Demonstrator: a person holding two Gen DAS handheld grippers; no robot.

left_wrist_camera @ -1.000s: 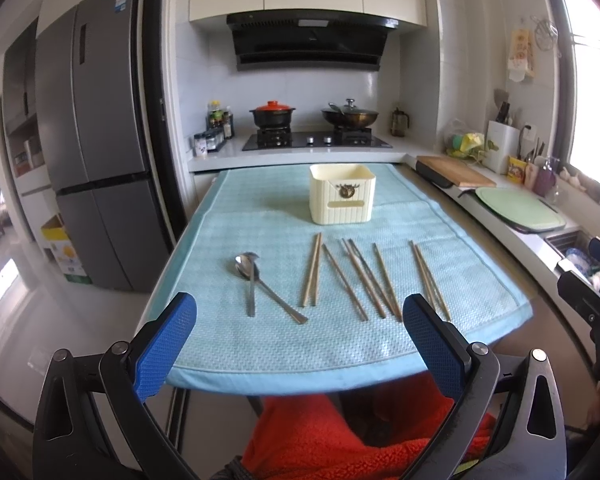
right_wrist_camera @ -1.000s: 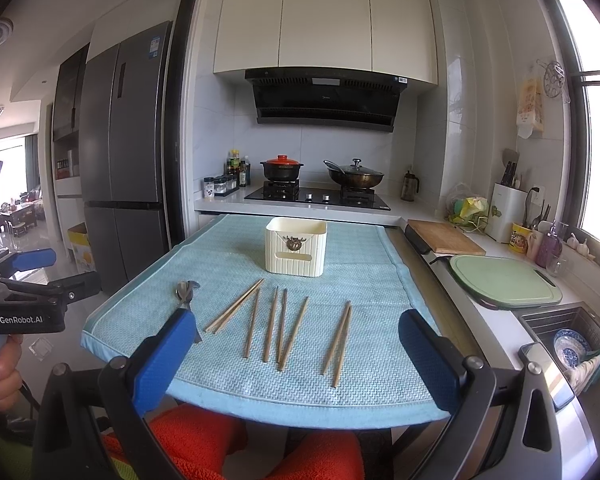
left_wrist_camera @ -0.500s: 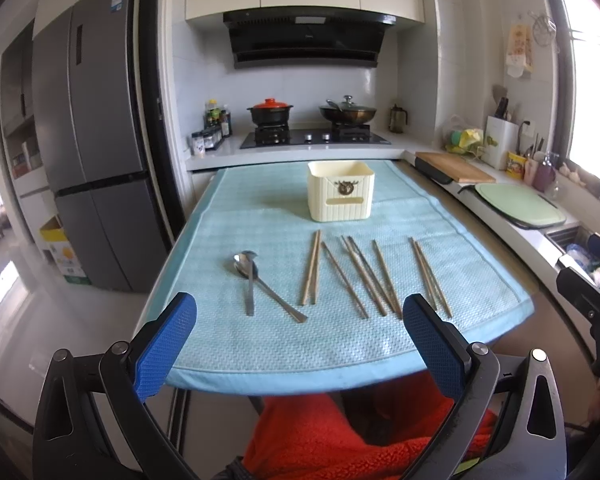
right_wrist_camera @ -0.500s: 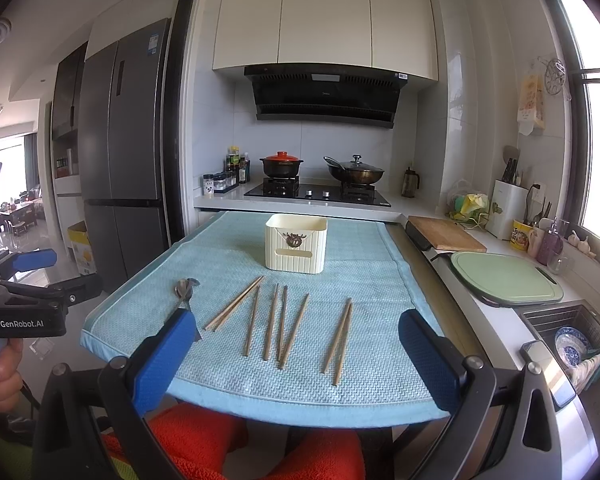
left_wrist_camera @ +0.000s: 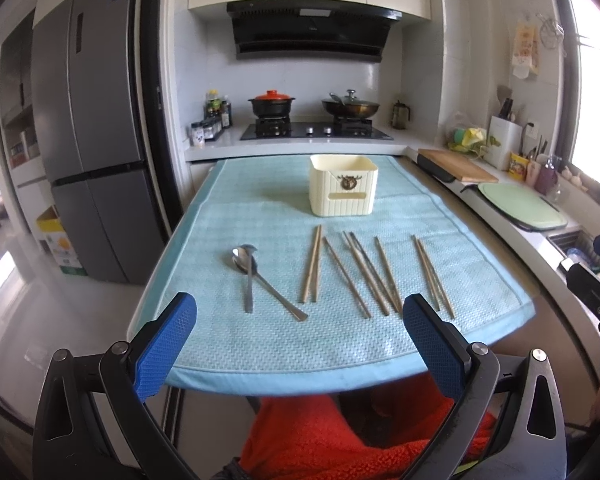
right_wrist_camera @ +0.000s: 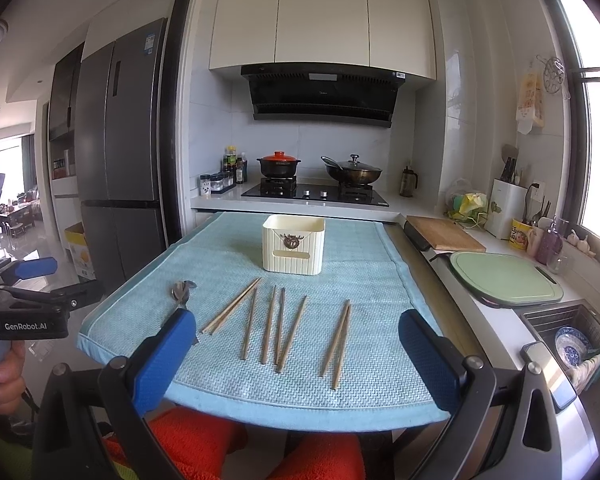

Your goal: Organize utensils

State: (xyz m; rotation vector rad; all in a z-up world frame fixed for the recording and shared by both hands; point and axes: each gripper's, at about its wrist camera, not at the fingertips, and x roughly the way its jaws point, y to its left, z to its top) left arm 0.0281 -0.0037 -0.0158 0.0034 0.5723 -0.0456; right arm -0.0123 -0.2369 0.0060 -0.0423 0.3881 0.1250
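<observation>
Both views nudged closer, both tongs (left_wrist_camera: 299, 344) (right_wrist_camera: 296, 354) released, chopsticks (left_wrist_camera: 366, 274), spoons (left_wrist_camera: 249, 276), holder (left_wrist_camera: 343, 185) beyond

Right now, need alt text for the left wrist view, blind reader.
The open left gripper with blue pads hovers at the near edge of a table covered by a light blue towel. On it lie two metal spoons at left and a row of wooden chopsticks, with a cream ribbed plastic utensil holder behind them; a kitchen stove stands beyond.
</observation>
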